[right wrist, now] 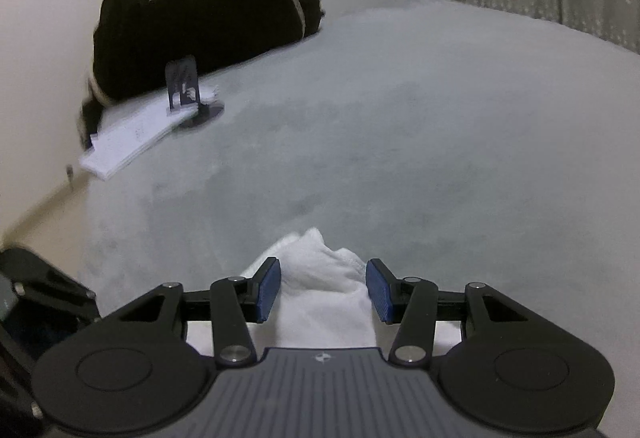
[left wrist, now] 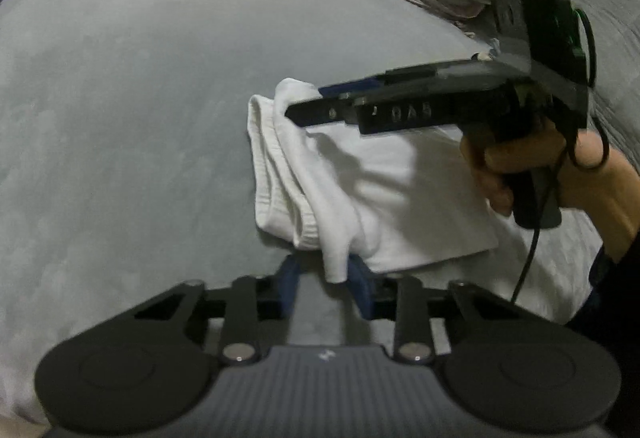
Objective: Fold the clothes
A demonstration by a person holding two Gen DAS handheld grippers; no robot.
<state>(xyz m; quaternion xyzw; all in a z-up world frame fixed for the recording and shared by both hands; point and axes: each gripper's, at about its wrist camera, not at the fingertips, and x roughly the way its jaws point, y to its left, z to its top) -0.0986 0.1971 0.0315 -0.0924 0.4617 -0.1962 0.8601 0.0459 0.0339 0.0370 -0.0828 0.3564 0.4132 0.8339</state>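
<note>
One white garment (left wrist: pixel 400 198), two tongs (left wrist: pixel 326 274)

You had a white garment (left wrist: pixel 400 198) lying partly folded on the grey bed cover (left wrist: pixel 140 98). Its ribbed hems were stacked at one end, one corner hanging down in a loose point.

Left gripper (left wrist: pixel 324 274): black linkage arms, two round black discs either side of ribbed grey centre plate bearing small white logo; silver pivot screws at arm bases; blue ribbed pads (left wrist: pixel 362 284) on fingertips.

Right gripper (right wrist: pixel 323 288): same build, black arms, silver screws, blue textured pads (right wrist: pixel 267 288).

In left wrist view it carried white embossed lettering along black finger, black camera housing with green glint, thin black cable trailing below handle.

Right hand (left wrist: pixel 516 166) wrapped black handle; dark sleeve (left wrist: pixel 612 278) at wrist.
</note>
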